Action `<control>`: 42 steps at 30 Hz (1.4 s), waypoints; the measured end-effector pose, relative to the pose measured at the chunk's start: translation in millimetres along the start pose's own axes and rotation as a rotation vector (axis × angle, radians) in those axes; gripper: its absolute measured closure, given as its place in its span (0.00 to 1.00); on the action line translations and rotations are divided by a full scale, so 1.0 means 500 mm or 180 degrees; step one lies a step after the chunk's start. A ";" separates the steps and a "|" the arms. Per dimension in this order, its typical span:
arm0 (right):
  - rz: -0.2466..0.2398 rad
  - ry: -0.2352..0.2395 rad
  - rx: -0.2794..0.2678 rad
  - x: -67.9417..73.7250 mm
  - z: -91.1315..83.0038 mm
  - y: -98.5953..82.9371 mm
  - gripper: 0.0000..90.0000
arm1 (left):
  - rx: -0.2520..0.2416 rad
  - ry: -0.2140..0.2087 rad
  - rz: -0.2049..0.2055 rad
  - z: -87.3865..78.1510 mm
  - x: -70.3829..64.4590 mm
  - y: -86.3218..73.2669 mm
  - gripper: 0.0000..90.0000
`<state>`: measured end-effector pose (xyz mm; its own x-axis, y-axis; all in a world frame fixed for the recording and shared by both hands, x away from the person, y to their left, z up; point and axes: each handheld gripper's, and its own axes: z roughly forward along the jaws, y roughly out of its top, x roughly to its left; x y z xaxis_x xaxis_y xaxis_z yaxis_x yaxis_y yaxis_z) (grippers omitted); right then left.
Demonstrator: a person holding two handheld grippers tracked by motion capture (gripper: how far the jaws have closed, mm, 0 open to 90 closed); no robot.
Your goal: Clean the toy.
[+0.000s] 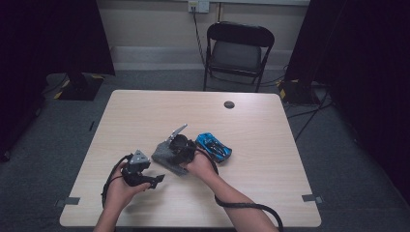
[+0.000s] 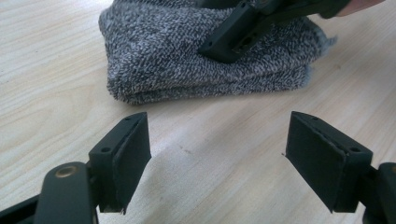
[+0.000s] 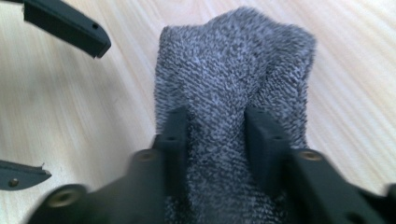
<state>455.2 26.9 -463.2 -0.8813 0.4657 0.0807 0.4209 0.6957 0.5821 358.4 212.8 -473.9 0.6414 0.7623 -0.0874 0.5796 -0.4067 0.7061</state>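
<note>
The right gripper point(image 3: 215, 135) pinches a fold of the grey knitted cloth point(image 3: 233, 70), speckled and bunched between its jaws, near the middle of the pale wooden table point(image 1: 270, 145). The left gripper point(image 2: 217, 158) hovers just near-left of the cloth with its jaws spread wide and empty. A blue toy car point(image 1: 213, 146) lies just right of the cloth, and a black folding chair point(image 1: 238, 50) stands beyond the far edge.

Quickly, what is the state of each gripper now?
Left gripper: open, holding nothing, near the grey cloth.
Right gripper: closed on the grey cloth, pinching a fold.
</note>
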 end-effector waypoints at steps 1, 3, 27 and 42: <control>0.0010 0.0012 -0.0017 -0.001 -0.005 0.000 0.63 | -0.0004 -0.0016 -0.0002 0.001 -0.001 0.000 0.24; 0.0002 -0.0020 -0.0095 -0.003 -0.023 0.000 0.59 | -0.0002 -0.0021 0.0003 0.002 -0.002 0.001 0.24; 0.0123 -0.0352 -0.0040 -0.069 -0.052 -0.087 0.80 | -0.0077 -0.0159 -0.0127 0.020 -0.021 0.027 0.18; 0.0079 -0.0034 -0.0151 -0.009 -0.083 -0.140 0.74 | -0.0114 -0.0238 -0.0283 0.030 -0.024 0.039 0.19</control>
<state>420.8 -46.6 -471.0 -0.8682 0.4884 0.0871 0.4318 0.6573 0.6177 369.8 188.3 -469.6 0.6248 0.7542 -0.2020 0.6183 -0.3200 0.7178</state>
